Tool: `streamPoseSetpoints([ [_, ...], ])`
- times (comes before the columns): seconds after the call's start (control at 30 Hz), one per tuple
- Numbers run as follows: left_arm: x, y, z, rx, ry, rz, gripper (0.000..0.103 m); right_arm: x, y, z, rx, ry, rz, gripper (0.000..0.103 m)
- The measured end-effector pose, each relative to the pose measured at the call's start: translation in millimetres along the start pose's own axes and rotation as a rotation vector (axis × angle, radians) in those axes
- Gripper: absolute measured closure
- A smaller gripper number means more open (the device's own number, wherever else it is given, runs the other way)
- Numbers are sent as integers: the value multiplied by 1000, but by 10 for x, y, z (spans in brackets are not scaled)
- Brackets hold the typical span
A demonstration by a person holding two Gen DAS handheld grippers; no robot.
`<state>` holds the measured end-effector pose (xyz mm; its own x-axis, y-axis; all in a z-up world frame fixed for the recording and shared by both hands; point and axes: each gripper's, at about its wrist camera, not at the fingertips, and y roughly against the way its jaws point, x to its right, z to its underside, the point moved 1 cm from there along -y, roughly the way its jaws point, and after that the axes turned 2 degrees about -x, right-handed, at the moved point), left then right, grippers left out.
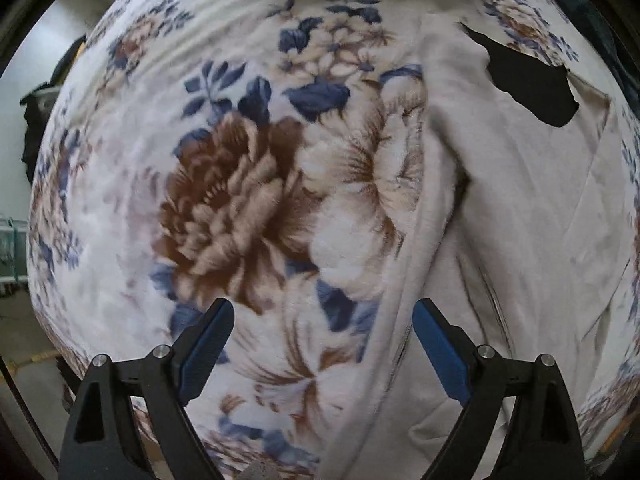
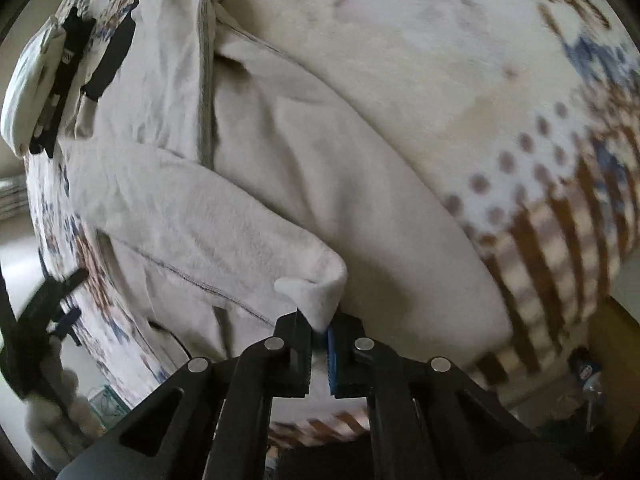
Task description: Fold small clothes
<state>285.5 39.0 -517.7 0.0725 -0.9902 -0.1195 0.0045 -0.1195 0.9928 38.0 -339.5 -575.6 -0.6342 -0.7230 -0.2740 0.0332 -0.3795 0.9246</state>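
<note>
A cream fleece garment (image 2: 280, 152) lies spread on a floral blanket (image 1: 224, 200). In the left wrist view the garment (image 1: 512, 208) fills the right side. My left gripper (image 1: 322, 320) is open and empty, hovering above the blanket beside the garment's left edge. My right gripper (image 2: 319, 332) is shut on the tip of a cream sleeve (image 2: 316, 292) and holds it folded across the garment's body. The left gripper (image 2: 44, 312) also shows at the left edge of the right wrist view.
A black item (image 1: 528, 84) lies by the garment's far end. A white and black folded item (image 2: 44, 76) sits at the blanket's far corner. The blanket edge drops to the floor on the left (image 1: 24, 360). A bottle (image 2: 588, 380) stands low right.
</note>
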Motion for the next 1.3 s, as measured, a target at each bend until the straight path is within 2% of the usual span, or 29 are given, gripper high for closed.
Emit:
streamPoseSetpoints([
  [0.2,80,-1,-50,2,10,22,11,214,-23,247,-56,-10,67,97],
  [0.3,144,39,-194,24,5,21,11,259,-156,206,-135,-27,47,97],
  [0.33,178,52,-281,34,5,22,11,249,-199,193,-150,-41,41,91],
  [0.4,276,75,-455,54,6,29,11,252,-213,147,-172,-48,57,61],
  [0.47,459,96,-740,89,-6,40,11,221,-115,89,-138,-39,51,44],
  [0.57,784,50,-1194,134,-59,13,11,123,103,7,-57,-11,58,38],
  [0.63,953,-61,-1453,126,-99,-32,11,53,248,-54,-5,3,64,38],
  [0.73,1070,-303,-1770,59,-114,-81,11,12,371,-152,16,10,50,38],
  [0.87,767,-387,-2000,57,-43,-166,11,-7,404,-201,21,19,49,38],
  [0.93,608,-326,-2035,55,3,-136,11,-52,363,-189,20,14,46,38],
  [1.03,621,-77,-2003,111,11,-92,11,-41,282,-166,-8,16,39,38],
  [1.1,841,135,-1957,166,-44,-41,11,-112,100,-124,-40,8,43,38],
  [1.13,945,152,-1920,179,-74,-49,11,-99,32,-108,-58,-8,30,38],
  [1.17,1114,168,-1898,195,-125,-79,11,-88,-29,-93,-71,-22,25,38],
  [1.23,1351,102,-1875,206,-193,-145,11,-48,-170,-45,-83,-44,83,40],
  [1.27,1444,39,-1880,201,-220,-167,11,-19,-213,-25,-84,-39,139,49],
  [1.3,1500,-30,-1892,191,-239,-186,11,-25,-256,-6,-87,-27,173,65],
])
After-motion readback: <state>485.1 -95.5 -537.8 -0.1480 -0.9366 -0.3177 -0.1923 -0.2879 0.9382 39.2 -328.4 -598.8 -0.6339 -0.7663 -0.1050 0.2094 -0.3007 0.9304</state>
